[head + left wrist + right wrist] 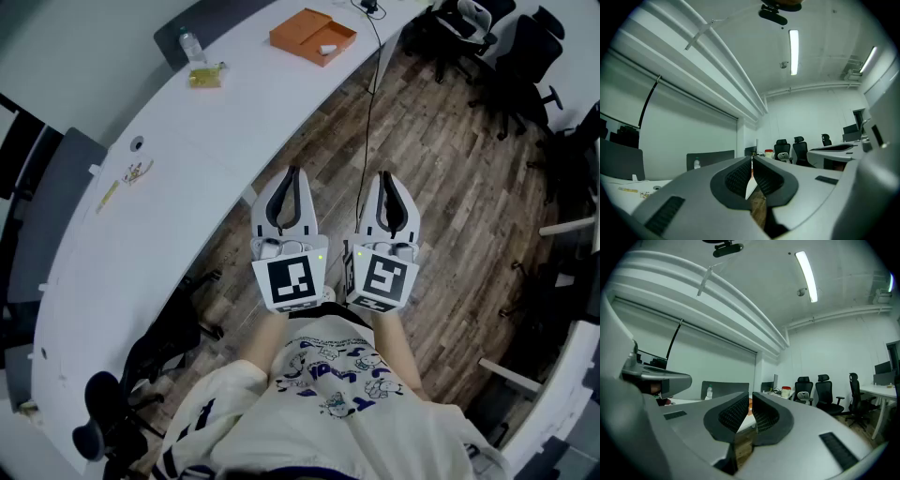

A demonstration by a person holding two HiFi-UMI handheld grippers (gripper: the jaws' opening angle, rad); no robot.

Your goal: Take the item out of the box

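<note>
Currently: flat, open orange box (312,36) sits on the smooth white curved table (187,159), top of frame. A small white item (327,49) lies inside it. Left gripper (292,174) and right gripper (385,176), with ribbed dark pads, hover over the wood-plank floor (450,187), jaws closed, empty, well apart from the box.

I stood in an office. A long curved white desk (234,103) swept across the left of my head view, black swivel chairs (521,47) crowded the upper right, and a strip light (793,51) ran overhead.
</note>
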